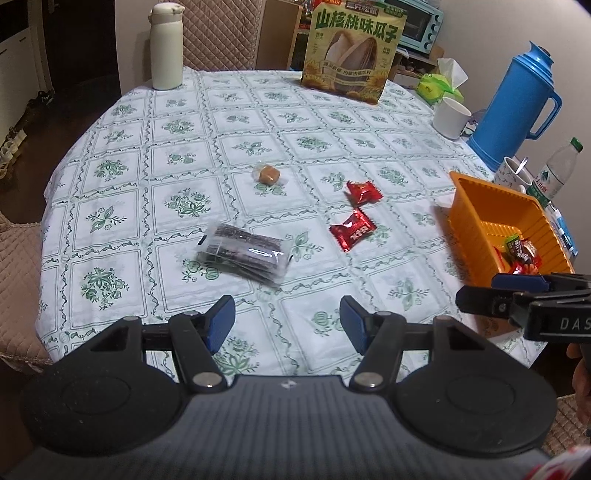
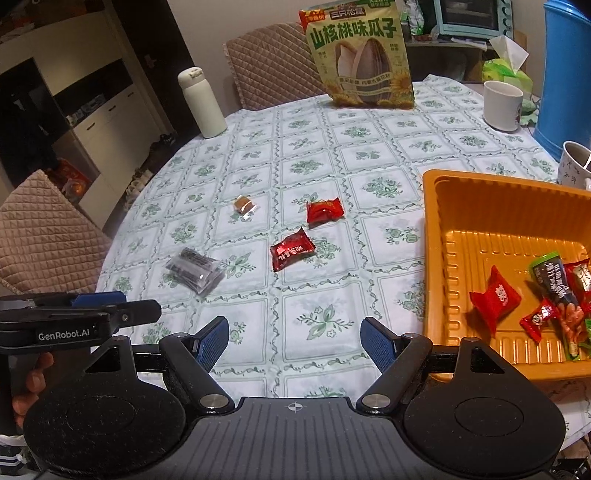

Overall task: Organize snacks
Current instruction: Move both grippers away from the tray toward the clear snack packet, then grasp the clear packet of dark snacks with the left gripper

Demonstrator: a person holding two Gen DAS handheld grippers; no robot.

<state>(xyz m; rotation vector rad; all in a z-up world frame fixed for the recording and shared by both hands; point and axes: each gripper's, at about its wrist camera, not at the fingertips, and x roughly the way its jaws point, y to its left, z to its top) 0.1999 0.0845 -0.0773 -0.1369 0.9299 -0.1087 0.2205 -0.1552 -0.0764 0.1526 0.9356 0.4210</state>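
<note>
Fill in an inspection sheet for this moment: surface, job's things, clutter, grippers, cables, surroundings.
Surface: round table under a green-patterned tablecloth.
Job's things: orange tray holding several wrapped snacks; loose on the cloth are two red candies, a brown candy and a clear packet of dark sachets.
Clutter: sunflower seed bag, white bottle, blue thermos, white mug, tissue pack, water bottle.
Grippers: left gripper and right gripper both open, empty, above the cloth.
Cables: nothing seen.
Surroundings: quilted chairs, toaster oven, cabinets.
</note>
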